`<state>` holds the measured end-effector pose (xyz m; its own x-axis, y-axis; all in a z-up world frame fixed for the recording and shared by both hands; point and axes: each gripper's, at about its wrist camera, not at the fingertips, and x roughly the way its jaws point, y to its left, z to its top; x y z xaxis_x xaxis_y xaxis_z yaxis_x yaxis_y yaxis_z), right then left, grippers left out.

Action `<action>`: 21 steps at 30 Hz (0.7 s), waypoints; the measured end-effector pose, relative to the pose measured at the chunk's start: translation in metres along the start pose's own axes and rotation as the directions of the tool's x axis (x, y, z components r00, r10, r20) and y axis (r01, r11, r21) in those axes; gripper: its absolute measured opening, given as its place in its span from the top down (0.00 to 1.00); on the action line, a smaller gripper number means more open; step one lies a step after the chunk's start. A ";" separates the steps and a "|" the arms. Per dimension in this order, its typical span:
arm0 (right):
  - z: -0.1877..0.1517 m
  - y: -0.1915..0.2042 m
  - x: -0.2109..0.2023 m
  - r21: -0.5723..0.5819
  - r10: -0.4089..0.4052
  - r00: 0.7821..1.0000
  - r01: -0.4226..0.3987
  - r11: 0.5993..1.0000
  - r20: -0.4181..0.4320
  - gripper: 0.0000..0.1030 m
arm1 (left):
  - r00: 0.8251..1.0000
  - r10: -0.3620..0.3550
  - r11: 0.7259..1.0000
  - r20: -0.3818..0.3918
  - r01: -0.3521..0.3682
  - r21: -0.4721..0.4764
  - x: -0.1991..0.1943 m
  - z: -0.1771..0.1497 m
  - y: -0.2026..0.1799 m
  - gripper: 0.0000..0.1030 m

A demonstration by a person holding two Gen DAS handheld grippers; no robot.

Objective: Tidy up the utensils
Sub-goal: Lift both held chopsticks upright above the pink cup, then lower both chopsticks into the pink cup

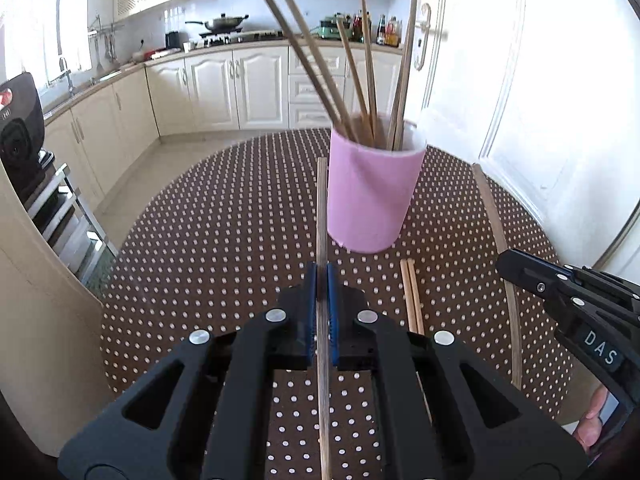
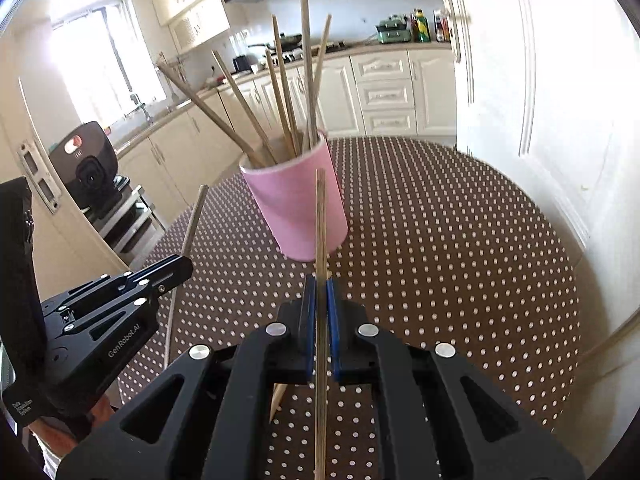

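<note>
Both grippers pinching: my left gripper (image 1: 322,270) clamps a thin wooden chopstick (image 1: 321,208), my right gripper (image 2: 320,284) another (image 2: 320,216), each pointing straight ahead toward the pink cylindrical holder (image 1: 370,196) at frame centre.

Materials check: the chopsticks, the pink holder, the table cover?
Chopsticks: likely bamboo or wood, matte tan with visible lengthwise grain. Pink holder: looks like smooth matte plastic with a translucent rim; ceramic can't be excluded. Table cover: brown with white dots, probably fabric or vinyl; the weave is not resolvable.
</note>
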<state>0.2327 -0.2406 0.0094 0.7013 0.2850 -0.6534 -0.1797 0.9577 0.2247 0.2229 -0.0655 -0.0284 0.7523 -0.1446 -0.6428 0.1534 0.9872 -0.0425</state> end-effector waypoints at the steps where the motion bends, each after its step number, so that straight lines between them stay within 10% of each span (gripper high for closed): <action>1: 0.002 0.001 -0.002 -0.002 0.003 1.000 -0.003 1.000 0.010 0.96 | 1.000 -0.002 1.000 0.011 0.001 0.006 -0.003 0.004 -0.001 0.94; 21: 0.051 0.019 -0.033 -0.047 0.034 0.980 -0.025 0.999 0.195 0.96 | 0.985 -0.026 0.999 0.171 0.020 0.037 -0.032 0.059 -0.017 0.94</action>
<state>0.2415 -0.2335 0.0719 0.8160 0.3043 -0.4915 -0.2299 0.9510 0.2070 0.2336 -0.0820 0.0382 0.8465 -0.1798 -0.5011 0.1923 0.9810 -0.0272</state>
